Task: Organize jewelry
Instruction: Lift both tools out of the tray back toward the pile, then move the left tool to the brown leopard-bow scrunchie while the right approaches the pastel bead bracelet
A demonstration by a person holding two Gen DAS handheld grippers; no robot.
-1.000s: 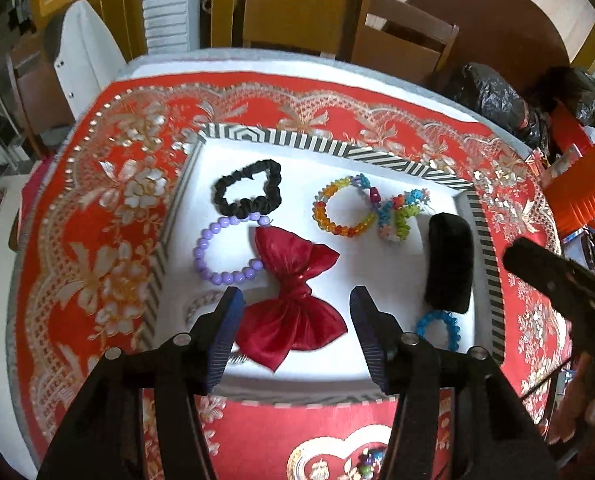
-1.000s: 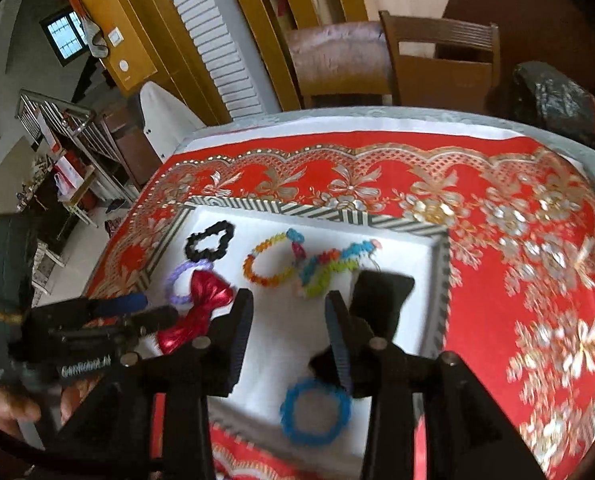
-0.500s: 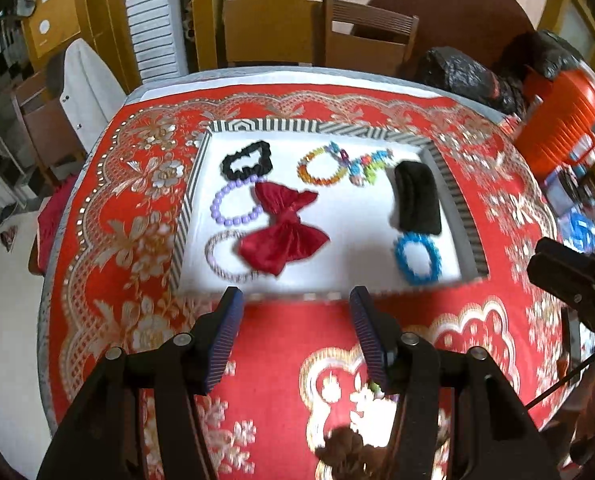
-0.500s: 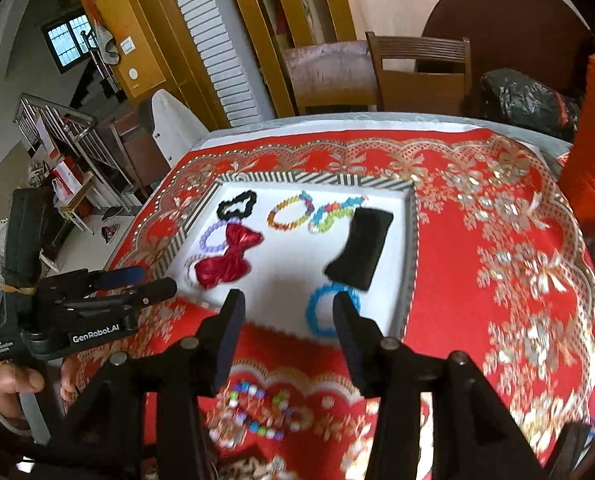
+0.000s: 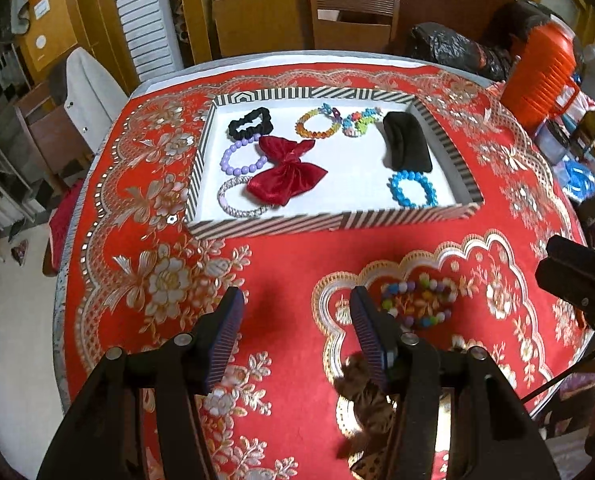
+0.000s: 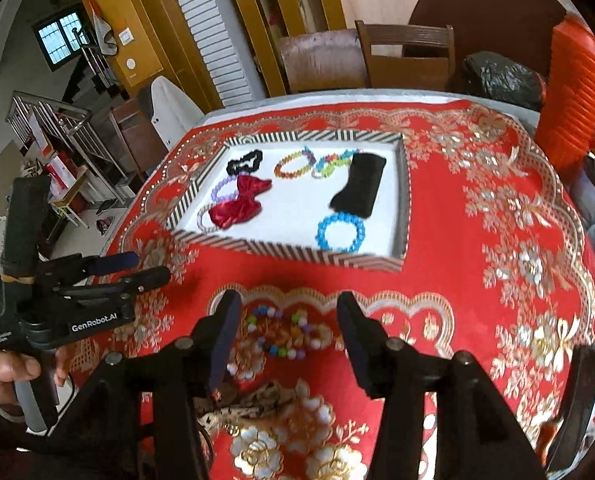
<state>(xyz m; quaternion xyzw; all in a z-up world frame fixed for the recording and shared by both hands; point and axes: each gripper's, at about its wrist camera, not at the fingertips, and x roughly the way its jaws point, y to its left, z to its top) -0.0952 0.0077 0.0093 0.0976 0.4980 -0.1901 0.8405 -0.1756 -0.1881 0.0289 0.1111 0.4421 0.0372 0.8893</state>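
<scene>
A striped-edged white tray (image 5: 329,222) (image 6: 281,250) on the red tablecloth holds a red bow (image 5: 287,176) (image 6: 239,204), a black scrunchie (image 5: 250,122), a purple bead bracelet (image 5: 233,160), a clear bracelet (image 5: 233,206), an orange bracelet (image 5: 317,126), a multicoloured bracelet (image 5: 359,120), a black pouch (image 5: 405,146) (image 6: 359,188) and a blue bracelet (image 5: 411,194) (image 6: 341,232). A multicoloured bead bracelet (image 5: 417,306) (image 6: 281,334) and a leopard-print scrunchie (image 5: 363,394) (image 6: 253,400) lie on the cloth in front of the tray. My left gripper (image 5: 297,320) (image 6: 145,270) and right gripper (image 6: 287,326) are open and empty above them.
The round table's edge (image 5: 73,320) curves close on the left. Wooden chairs (image 5: 349,20) stand behind the table. An orange container (image 5: 539,76) and black bags (image 5: 453,50) sit at the far right, with bottles and clutter (image 5: 585,132) beside them.
Both grippers have pulled back from over the tray toward the table's near side. The loose bead bracelet and leopard scrunchie have come into view. Both stay open.
</scene>
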